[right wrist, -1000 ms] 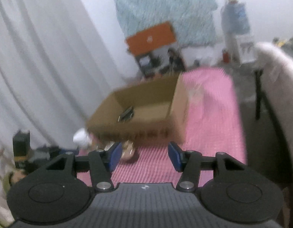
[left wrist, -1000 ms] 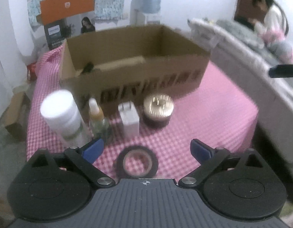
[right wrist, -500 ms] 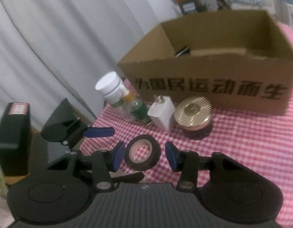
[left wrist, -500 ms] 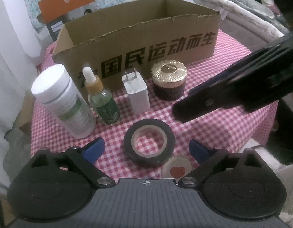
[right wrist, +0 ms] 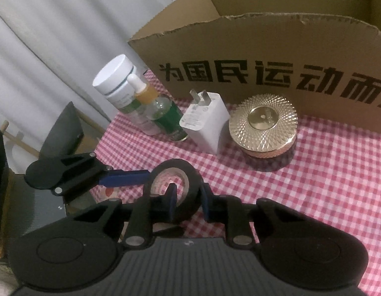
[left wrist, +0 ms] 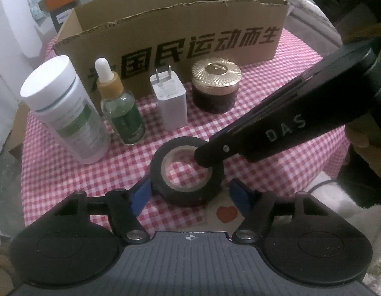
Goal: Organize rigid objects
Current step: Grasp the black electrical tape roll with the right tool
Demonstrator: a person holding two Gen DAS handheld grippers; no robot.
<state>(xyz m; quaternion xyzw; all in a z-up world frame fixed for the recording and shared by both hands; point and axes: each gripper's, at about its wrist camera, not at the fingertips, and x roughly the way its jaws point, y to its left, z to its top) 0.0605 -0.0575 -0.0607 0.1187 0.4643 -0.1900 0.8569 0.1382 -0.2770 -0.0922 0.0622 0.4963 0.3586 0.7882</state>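
A black tape roll (left wrist: 186, 170) lies flat on the pink checked tablecloth (left wrist: 276, 79). My left gripper (left wrist: 190, 198) is open, its blue pads either side of the roll's near edge, the left one at the roll. My right gripper (right wrist: 188, 203) is shut on the tape roll (right wrist: 174, 186), one finger in its hole and one outside the wall; its arm (left wrist: 276, 133) reaches in from the right. Behind stand a white bottle (left wrist: 64, 108), a green dropper bottle (left wrist: 121, 113), a white charger (left wrist: 169, 101) and a gold-lidded jar (left wrist: 216, 86).
An open cardboard box (left wrist: 180, 32) with black lettering stands at the back of the table. A heart sticker (left wrist: 226, 213) lies at the table's near edge. White curtains (right wrist: 54, 49) hang to the left. The left gripper (right wrist: 91, 175) shows in the right wrist view.
Both grippers have moved in on the tape roll. My right gripper has closed its fingers on the roll's wall. My left gripper has come closer, still open.
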